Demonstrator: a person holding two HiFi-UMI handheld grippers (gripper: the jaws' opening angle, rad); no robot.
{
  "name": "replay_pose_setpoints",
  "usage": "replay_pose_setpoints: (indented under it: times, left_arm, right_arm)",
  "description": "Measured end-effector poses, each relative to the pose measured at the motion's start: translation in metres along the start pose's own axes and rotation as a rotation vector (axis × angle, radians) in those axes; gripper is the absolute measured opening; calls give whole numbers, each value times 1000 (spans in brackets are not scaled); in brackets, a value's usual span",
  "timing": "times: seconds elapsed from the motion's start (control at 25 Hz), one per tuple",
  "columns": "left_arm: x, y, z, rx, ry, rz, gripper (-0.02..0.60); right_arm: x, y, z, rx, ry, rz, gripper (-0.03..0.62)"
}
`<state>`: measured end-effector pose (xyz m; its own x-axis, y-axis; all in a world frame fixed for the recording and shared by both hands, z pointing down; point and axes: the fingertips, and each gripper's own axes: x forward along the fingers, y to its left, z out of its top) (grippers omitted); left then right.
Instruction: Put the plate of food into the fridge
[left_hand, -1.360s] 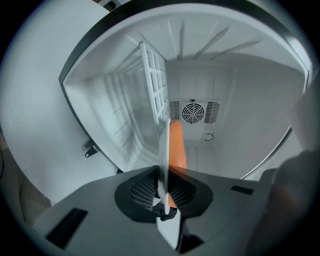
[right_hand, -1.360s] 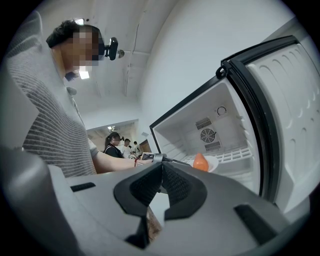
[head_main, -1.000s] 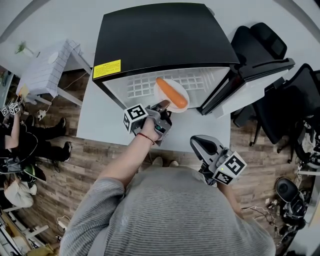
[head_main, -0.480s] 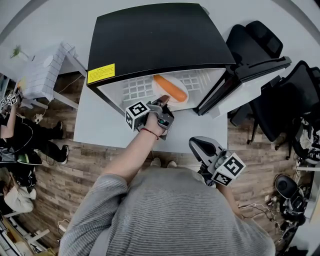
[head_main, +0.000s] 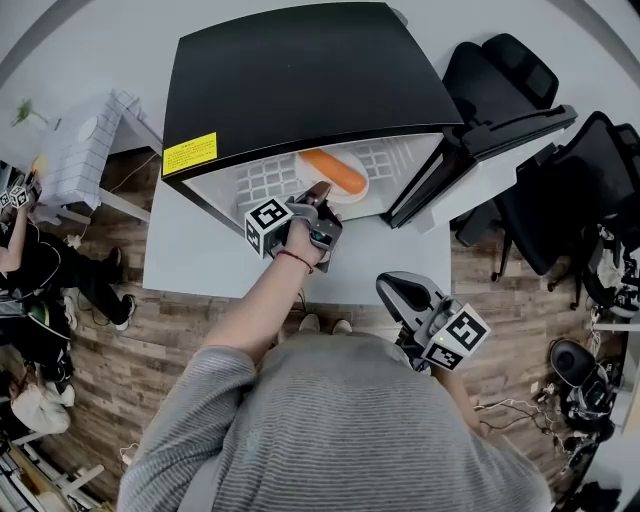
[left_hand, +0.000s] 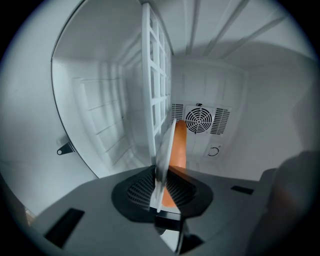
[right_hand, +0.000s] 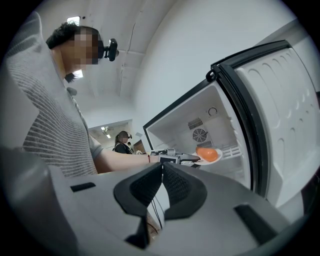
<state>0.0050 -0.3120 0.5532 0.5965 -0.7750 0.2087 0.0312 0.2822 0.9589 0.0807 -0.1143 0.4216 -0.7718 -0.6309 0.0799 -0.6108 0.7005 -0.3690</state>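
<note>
- The left gripper (head_main: 318, 190) (left_hand: 161, 176) is clamped on the near rim of the plate (head_main: 352, 194). In the left gripper view the plate (left_hand: 164, 155) shows only edge-on between the pads, so its face cannot be seen.
- The orange food (head_main: 333, 170) lies on the plate just beyond this gripper's tips. In the left gripper view it (left_hand: 179, 142) is partly behind the plate's edge.
- The plate sits in the mouth of the fridge (head_main: 300, 80), close to the white wire shelf (head_main: 262, 178) (left_hand: 155, 100). Whether it rests on the shelf cannot be told.
- From the head view the fridge's black top hides the plate's far rim and most of the inside. A round fan grille (left_hand: 199, 120) on the back wall is straight ahead of the left gripper.
- The right side of the left gripper view is a dark blur, too close to make out.
- The right gripper (head_main: 393, 286) (right_hand: 161, 167) has its jaws together with nothing between them. It is well back from the plate, and the person's grey striped shirt (head_main: 340, 430) hides the hand holding it.
- The fridge door (head_main: 500, 135) stands open, to the right of the left gripper.
- The fridge stands on a white bench (head_main: 200, 260), which lies under both grippers.
- A wood floor (head_main: 150, 340) lies around the bench, with black chairs (head_main: 540, 200) beyond the door.
- Another person (head_main: 20, 260) is cut off at the left edge.
</note>
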Motion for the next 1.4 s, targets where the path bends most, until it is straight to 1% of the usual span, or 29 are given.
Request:
replay_pose_setpoints:
  times: [0.16, 0.4, 0.64, 0.76, 0.84, 0.88, 0.96, 1.12, 1.24, 1.32, 1.36, 1.4]
  left_arm:
    - [-1, -4, -1, 26, 28, 4, 71]
    - [-6, -12, -9, 85, 80, 19, 150]
    - [-16, -11, -13, 107, 107, 26, 173]
    - [-23, -8, -17, 140, 124, 35, 175]
    - [-27, -6, -21, 181, 142, 40, 175]
    - [-30, -6, -24, 216, 154, 42, 175]
    - [-35, -8, -32, 332, 189, 50, 175]
    - [-48, -9, -51, 639, 262, 95, 173]
    - [-56, -1, -58, 872, 300, 164, 173]
    - [-61, 2, -59, 1046, 310, 207, 169]
    - [-63, 0, -59, 1134, 307, 220, 148]
    - [-64, -3, -59, 1217, 302, 226, 104]
  right_arm:
    - [1, 1, 1, -1, -2, 1, 15]
    - [4, 6, -1, -1, 3, 14, 14]
    - [5, 10, -1, -4, 7, 24, 15]
    - [5, 12, -2, -6, 6, 28, 14]
    - [5, 13, -2, -8, 6, 30, 14]
    - [5, 14, -3, -8, 7, 31, 14]
    - [5, 14, -3, -10, 6, 31, 14]
    - [3, 16, -2, -13, 1, 30, 14]
    - [1, 17, -1, -16, -4, 27, 14]
    - [0, 17, -1, -19, -9, 26, 14]
    - [0, 18, -1, -20, -11, 25, 14]
    - [-1, 18, -1, -21, -12, 23, 14]
